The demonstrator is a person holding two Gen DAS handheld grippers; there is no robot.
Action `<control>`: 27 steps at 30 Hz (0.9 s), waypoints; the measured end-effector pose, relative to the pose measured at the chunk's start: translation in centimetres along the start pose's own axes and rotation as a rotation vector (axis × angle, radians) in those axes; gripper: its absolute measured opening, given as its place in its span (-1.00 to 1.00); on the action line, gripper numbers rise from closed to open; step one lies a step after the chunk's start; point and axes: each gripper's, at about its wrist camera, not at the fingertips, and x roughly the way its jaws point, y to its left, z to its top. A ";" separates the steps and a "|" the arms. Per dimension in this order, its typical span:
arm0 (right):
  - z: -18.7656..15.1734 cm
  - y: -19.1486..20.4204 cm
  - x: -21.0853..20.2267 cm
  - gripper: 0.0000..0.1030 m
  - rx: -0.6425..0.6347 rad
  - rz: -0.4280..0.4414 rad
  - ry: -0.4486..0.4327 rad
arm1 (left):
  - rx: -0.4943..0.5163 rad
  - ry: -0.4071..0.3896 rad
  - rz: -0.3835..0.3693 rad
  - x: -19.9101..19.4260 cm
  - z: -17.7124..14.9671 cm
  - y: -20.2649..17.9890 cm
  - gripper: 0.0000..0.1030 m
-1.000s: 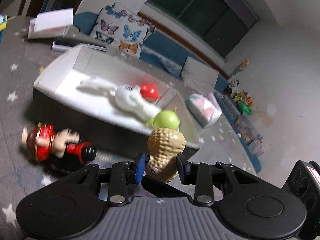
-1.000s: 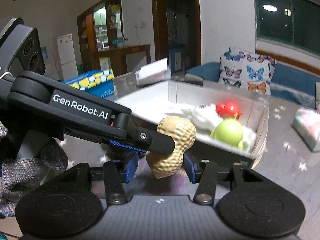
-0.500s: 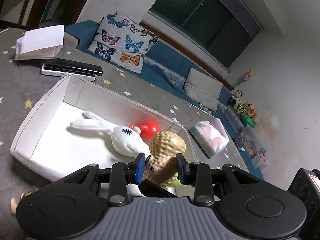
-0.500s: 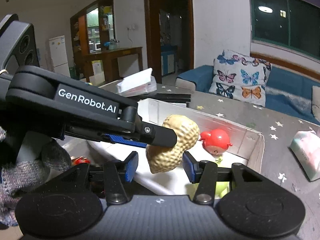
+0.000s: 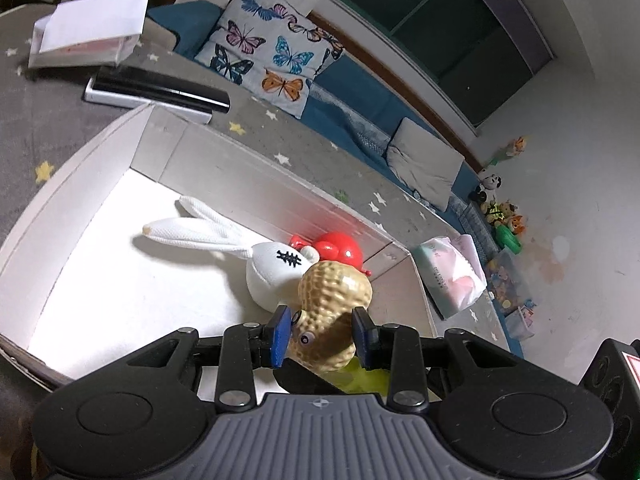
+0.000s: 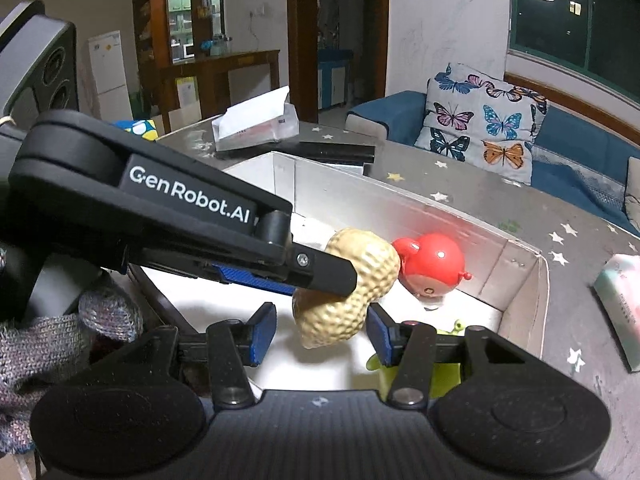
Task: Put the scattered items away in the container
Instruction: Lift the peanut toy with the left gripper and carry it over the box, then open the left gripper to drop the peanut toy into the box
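Peanut toy (image 5: 334, 312) was over the white box (image 5: 76, 184), ready to drop.
Left gripper (image 5: 320, 334) clamped it; right gripper (image 6: 320, 334) jaws sat apart around it, not touching.

Each camera sat on its own tool and looked forward and down, very close over the white box (image 5: 168, 148). Both views shared the box, the peanut toy (image 6: 348, 292) and the butterfly pillow (image 5: 272, 56).

Both grippers are matte black — the left gripper (image 5: 322, 334) and right gripper (image 6: 322, 330) carry blue pads, silver screws and ribbed grey housing. White "GenRobot.AI" lettering marks one arm; a grey knitted glove (image 6: 52, 344) shows.
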 end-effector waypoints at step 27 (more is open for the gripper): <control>-1.1 0.2 -3.5 0.16 0.029 -0.003 -0.059 | 0.049 0.019 0.047 -0.6 -0.6 -0.7 -0.32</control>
